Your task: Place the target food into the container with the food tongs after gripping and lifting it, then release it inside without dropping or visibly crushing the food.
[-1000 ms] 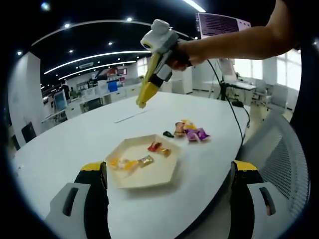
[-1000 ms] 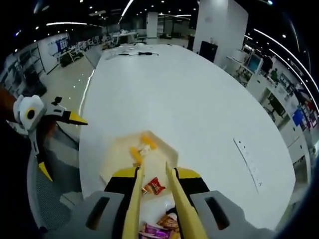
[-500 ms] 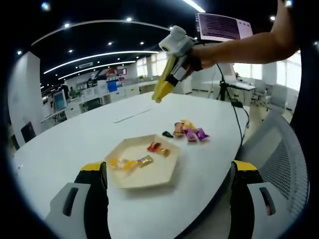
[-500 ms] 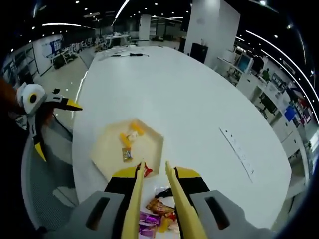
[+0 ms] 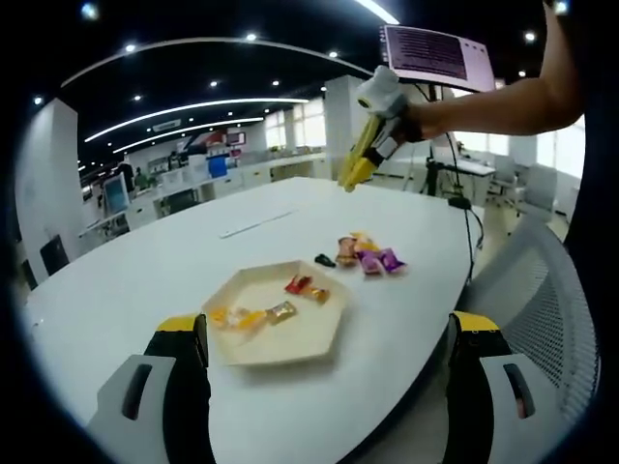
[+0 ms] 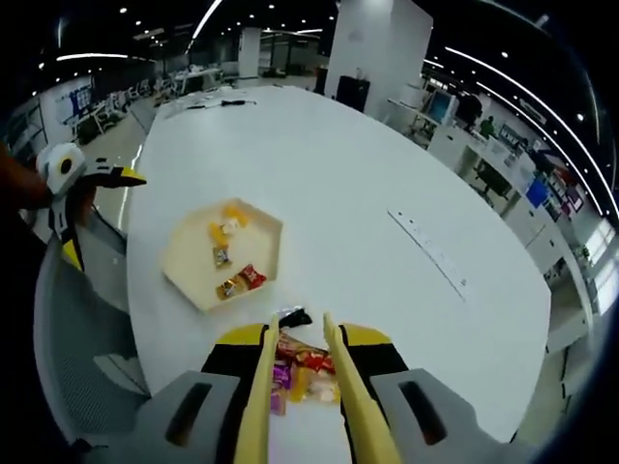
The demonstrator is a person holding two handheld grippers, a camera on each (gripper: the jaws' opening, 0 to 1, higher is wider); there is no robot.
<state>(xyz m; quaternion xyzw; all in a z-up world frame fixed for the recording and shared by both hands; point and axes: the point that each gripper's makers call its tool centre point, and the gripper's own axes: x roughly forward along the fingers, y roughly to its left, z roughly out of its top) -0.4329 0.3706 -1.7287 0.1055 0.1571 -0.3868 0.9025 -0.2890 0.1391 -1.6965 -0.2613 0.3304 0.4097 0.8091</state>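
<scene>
White and broad, the desk [image 6: 387, 174] carries the loose pile of wrapped candies [image 6: 300, 372] directly under the right tongs [image 6: 296, 333], whose yellow arms stand slightly apart, empty, hovering high to pick one. Left of them lies the hexagonal tray [image 6: 189, 275], already holding several. The left tongs [image 5: 327, 333] wait wide apart near the tray.

Cream hexagonal tray [image 5: 280, 329] on white table [image 5: 145, 280]; red, orange, yellow wrappers [image 5: 259, 315] inside; purple candy [image 5: 391, 260] beside tray.
</scene>
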